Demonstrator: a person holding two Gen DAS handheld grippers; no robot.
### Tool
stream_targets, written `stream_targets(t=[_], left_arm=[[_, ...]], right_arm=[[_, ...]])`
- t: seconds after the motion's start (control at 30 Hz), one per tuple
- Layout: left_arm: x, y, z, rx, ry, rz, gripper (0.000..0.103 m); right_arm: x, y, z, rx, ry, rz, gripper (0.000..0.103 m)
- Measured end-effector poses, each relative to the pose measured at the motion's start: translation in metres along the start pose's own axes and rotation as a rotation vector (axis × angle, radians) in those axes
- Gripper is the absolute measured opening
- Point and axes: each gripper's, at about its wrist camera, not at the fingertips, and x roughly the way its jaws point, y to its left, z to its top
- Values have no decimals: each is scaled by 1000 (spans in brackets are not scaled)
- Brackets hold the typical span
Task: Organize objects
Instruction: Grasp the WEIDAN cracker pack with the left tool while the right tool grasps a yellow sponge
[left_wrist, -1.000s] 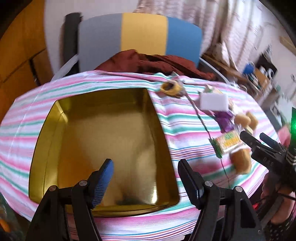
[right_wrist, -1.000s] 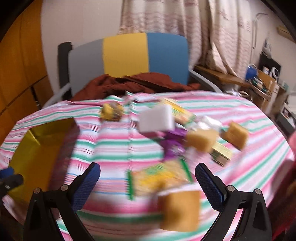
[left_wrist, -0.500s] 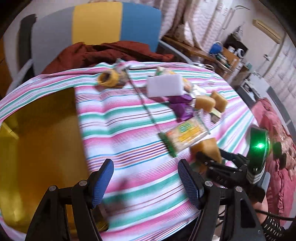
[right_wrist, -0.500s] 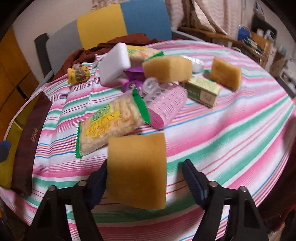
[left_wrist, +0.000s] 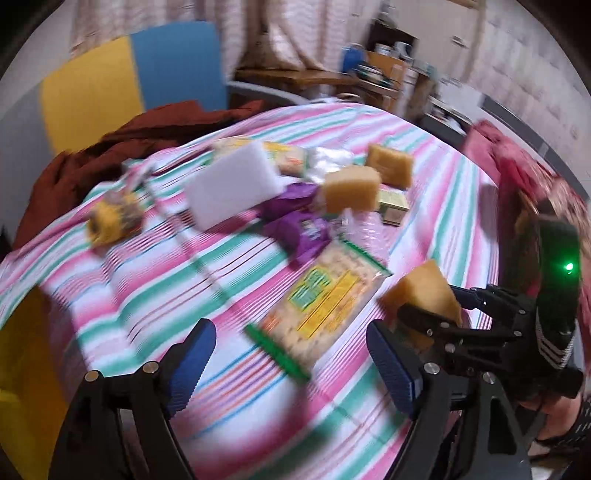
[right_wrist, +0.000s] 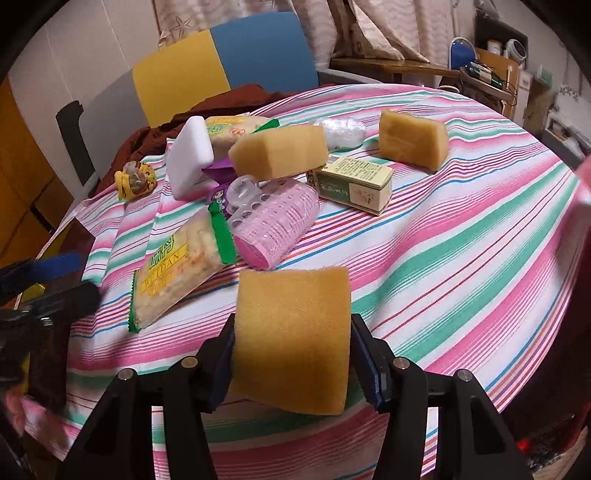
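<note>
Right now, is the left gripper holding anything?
No, the left gripper is wide open, with only the striped tablecloth between its fingers.

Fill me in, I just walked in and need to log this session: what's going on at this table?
A person with a handheld gripper in each hand is sorting clutter on a striped tablecloth. The right gripper is shut on a yellow sponge at the near edge. The left gripper is open and empty, over a cracker packet. Two more sponges, a white foam block and a small green box wait behind.
</note>
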Motion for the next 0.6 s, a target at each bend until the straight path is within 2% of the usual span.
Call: stream_targets(t=[0.13, 0.37, 0.47, 0.53, 0.57, 0.6], left_arm=[[27, -8, 9, 103, 61, -39, 89], [50, -17, 10, 233, 70, 0, 88], [56, -18, 6, 223, 76, -25, 80], [61, -17, 2, 190, 96, -57, 69], [62, -16, 0, 173, 91, -57, 69], [60, -15, -1, 164, 79, -55, 64]], right_arm=[[-1, -3, 0, 12, -1, 17, 58], [2, -1, 0, 13, 0, 20, 58], [2, -2, 0, 16, 1, 22, 58], [2, -2, 0, 17, 1, 22, 58], [3, -1, 0, 16, 2, 20, 58], [3, -1, 0, 15, 3, 18, 58]])
